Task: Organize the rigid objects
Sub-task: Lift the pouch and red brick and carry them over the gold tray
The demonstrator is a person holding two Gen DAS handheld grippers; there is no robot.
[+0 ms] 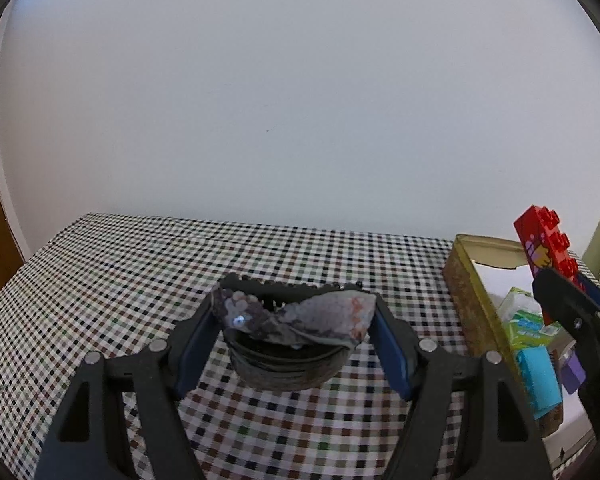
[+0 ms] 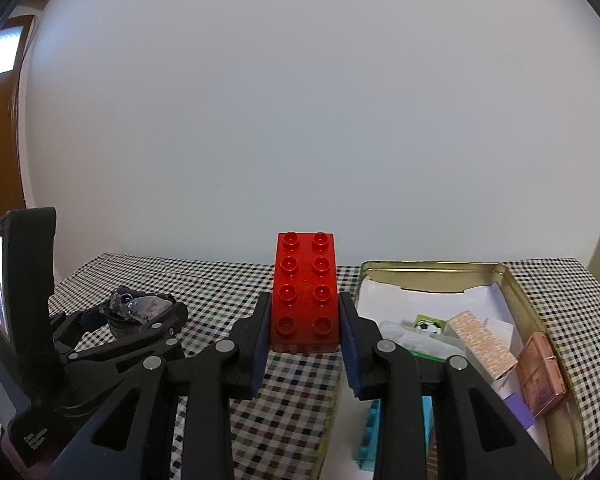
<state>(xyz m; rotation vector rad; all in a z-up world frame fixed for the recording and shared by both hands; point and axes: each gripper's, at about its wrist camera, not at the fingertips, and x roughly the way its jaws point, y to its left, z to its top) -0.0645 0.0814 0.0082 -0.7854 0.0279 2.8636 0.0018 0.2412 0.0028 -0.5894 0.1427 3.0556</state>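
Step in hand: transport of two picked items toward the open tin (image 2: 516,284); neither item is deposited yet

Right gripper (image 2: 305,334): jaws narrow, clamped on the long sides of a red building brick (image 2: 305,292); the brick is held clear of the table, studs facing the camera, just left of the tin's near-left corner

Left gripper (image 1: 294,320): jaws at a moderate spread, pads pressing the ends of a dark hair claw clip (image 1: 296,312) with a worn, mottled grey surface and a row of teeth along its far edge; the clip hangs above the checkered tablecloth (image 1: 140,264), well left of the tin; a dark ribbed round shape sits beneath it, and whether this is part of the clip cannot be told

Next move, as a judgement: carry the brick rightward over the tin rim and lower it into a free gap before spreading the jaws; the near end of the tin looks crowded, so the far end, where white paper lies bare, is the likelier spot

Materials and shapes:
- brick: glossy hard plastic, rectangular, two rows of four studs, printed picture on one side
- tin: shallow rectangular metal, gold interior, speckled outer wall
- contents: small cardboard boxes, a turquoise block (image 1: 538,376), a copper-coloured flat case (image 2: 540,372)
- tablecloth: fine multicolour check
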